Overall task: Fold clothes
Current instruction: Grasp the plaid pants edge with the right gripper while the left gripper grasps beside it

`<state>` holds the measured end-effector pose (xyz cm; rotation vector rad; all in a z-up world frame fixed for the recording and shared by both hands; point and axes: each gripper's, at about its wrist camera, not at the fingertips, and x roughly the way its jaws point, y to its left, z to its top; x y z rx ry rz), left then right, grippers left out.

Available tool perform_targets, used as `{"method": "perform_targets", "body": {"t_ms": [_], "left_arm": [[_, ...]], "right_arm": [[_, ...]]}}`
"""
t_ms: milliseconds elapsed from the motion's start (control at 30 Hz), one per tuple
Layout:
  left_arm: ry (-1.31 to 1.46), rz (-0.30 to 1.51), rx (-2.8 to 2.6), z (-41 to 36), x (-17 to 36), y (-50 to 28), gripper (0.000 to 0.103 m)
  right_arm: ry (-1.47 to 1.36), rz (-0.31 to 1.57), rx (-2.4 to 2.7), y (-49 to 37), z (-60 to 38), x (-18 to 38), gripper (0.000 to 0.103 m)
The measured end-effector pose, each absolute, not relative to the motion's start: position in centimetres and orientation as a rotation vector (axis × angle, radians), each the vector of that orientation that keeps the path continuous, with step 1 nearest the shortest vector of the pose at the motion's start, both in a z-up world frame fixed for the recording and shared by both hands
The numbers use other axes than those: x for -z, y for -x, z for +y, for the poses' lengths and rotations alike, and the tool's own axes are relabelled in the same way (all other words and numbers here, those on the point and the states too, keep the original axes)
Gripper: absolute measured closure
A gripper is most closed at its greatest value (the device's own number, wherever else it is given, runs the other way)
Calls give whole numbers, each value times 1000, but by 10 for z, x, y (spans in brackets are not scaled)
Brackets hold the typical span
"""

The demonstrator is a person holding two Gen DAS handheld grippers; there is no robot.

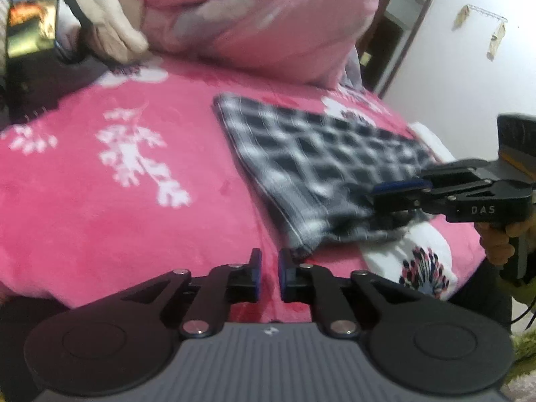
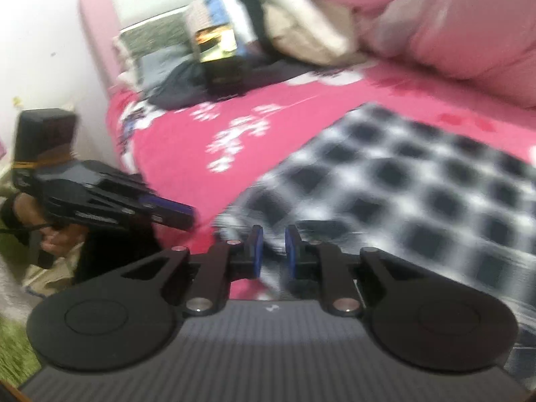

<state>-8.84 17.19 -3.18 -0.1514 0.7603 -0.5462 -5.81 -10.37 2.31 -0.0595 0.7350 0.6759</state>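
Folded black-and-white checked cloth (image 1: 311, 164) lies flat on my pink floral blanket (image 1: 100, 201) | left gripper (image 1: 269, 269) slightly parted, empty | right gripper (image 2: 270, 251) narrowly apart over the cloth's edge, seemingly gripping nothing.

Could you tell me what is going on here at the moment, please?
A person holding a gripper in each hand is folding a black-and-white checked cloth on a pink floral bedspread. The cloth lies flat. The left gripper and right gripper sit at its near edge, jaws slightly apart, gripping nothing.
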Motion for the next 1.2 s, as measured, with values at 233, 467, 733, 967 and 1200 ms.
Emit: {"method": "perform_targets", "body": {"t_ms": [233,467,733,967,1200], "left_arm": [[25,638,586,147,5,87,71],[-225,587,687,91,-1,68,72],[-429,649,768,49,27,68,71],[-401,630,722,53,29,67,99],[-476,597,766,60,26,76,100]], "right_arm": [[34,709,-572,62,-134,-19,84],[123,675,-570,67,-131,-14,77],[87,733,-536,54,-135,-1,100],[-19,739,-545,60,-151,3,100],[-40,725,-558,73,-164,-9,96]]}}
